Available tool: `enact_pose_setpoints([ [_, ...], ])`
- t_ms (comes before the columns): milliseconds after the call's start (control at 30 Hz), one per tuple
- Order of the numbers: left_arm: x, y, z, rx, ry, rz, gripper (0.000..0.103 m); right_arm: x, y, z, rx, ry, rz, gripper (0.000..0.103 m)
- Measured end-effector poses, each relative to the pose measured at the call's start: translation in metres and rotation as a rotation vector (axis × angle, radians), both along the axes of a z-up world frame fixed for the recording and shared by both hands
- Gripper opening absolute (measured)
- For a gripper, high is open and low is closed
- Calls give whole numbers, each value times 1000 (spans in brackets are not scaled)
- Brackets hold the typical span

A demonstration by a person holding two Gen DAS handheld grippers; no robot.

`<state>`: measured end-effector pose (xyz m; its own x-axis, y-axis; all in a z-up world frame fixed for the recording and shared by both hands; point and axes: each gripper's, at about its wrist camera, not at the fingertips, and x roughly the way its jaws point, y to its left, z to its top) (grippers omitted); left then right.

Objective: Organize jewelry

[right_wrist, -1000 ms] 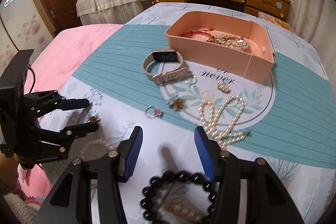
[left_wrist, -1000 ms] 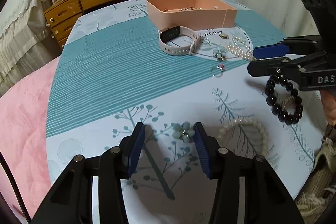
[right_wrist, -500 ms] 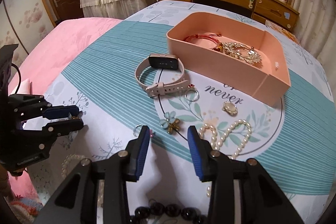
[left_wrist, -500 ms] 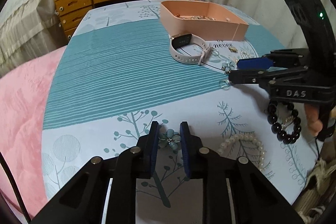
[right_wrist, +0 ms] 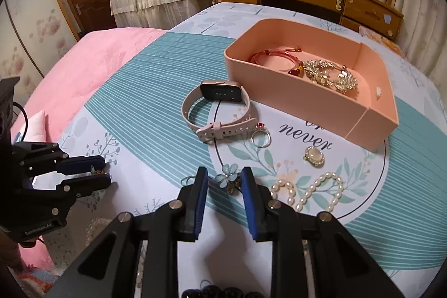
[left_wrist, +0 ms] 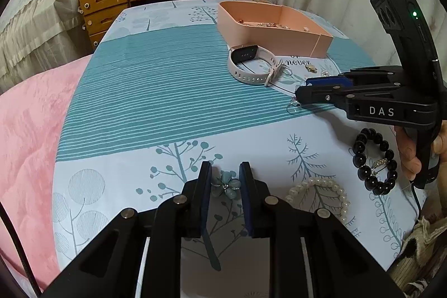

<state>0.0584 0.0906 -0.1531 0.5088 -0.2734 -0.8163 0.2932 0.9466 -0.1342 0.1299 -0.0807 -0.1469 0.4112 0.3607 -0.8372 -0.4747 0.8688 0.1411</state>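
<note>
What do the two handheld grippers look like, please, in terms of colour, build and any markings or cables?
Both are matte black plastic with silver pivot screws and blue pads lining the fingers. The left gripper carries a small white label, too blurred to read. The right gripper reads "DAS" in white on its side and has a tall black handle with a green indicator light. A thin black cable trails from each. A bare hand grips the right one.

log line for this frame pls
left gripper: shut on blue flower earring | right gripper: open around second flower earring | pink box: not yet reached
</note>
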Motion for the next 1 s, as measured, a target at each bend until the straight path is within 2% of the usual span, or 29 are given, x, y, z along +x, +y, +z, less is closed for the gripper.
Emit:
enact_pose_setpoints([
  [100,0,2,0,-11,4,4,18,1,-6,2,39,14,-2,16],
  [167,0,2,0,-11,3,4,18,1,-5,2,23,5,2,14],
  [500,0,0,0,-15,12,10,18,-9,10,3,-98,-74,63,15],
  [1000,-2,-3,1,-25,24,15,18,-9,7,-3,-117,-60,59,17],
])
